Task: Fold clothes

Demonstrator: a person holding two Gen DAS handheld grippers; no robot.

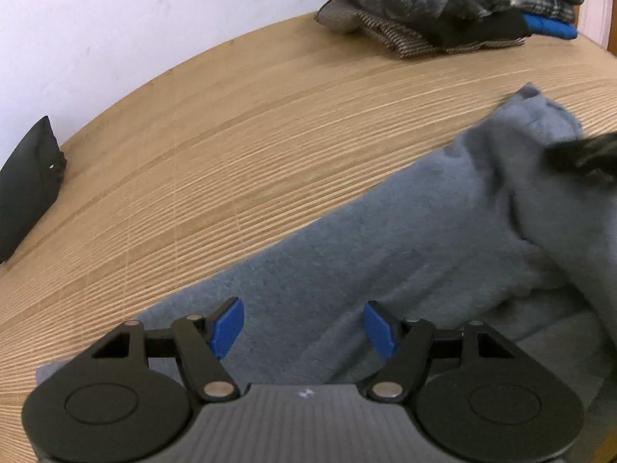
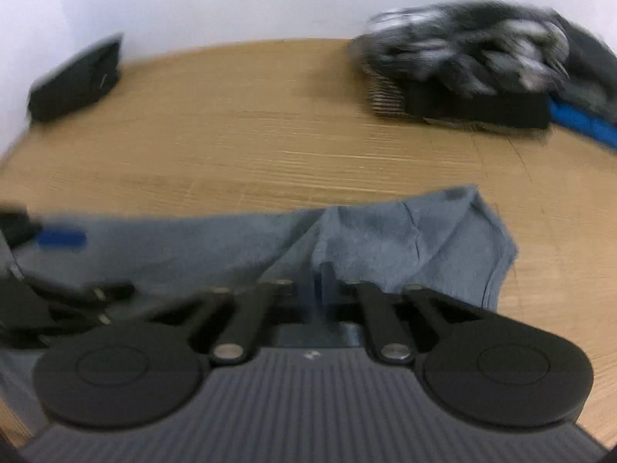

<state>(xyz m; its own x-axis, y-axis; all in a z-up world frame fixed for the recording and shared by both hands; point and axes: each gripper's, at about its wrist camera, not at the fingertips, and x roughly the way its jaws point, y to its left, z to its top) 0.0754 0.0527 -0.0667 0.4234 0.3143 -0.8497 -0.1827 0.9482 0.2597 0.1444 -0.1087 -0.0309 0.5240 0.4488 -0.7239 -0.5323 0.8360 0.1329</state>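
1. Left claw (image 1: 304,328) open, blue pads (image 1: 227,328) spread wide, hovering over the near end of the grey garment (image 1: 385,239); nothing between the pads, no contact visible.
2. Right claw (image 2: 322,285) closed, pads pressed together; grey cloth bunches up right at the tips and looks pinched between them, though the view is motion-blurred.
3. Grey garment lies on the wooden tabletop (image 1: 231,154), spread long toward the left claw's side; the right-claw end is lifted and folded over itself into a raised flap (image 2: 416,239).
4. In the left wrist view the right claw shows as a dark blur at the right edge of the garment (image 1: 586,154), on top of the folded part.
5. In the right wrist view the left claw sits at the left edge of the garment, one blue pad visible (image 2: 61,239).
6. Beyond the garment, at the far side of the tabletop by the white wall (image 1: 115,19): pile of clothes (image 1: 462,4), grey-and-white patterned piece on top, black, blue and brown woven pieces under it. Well apart from the garment.
7. Black pouch-like object (image 1: 27,189) far left of the garment, leaning at the wall; cannot tell what it is.
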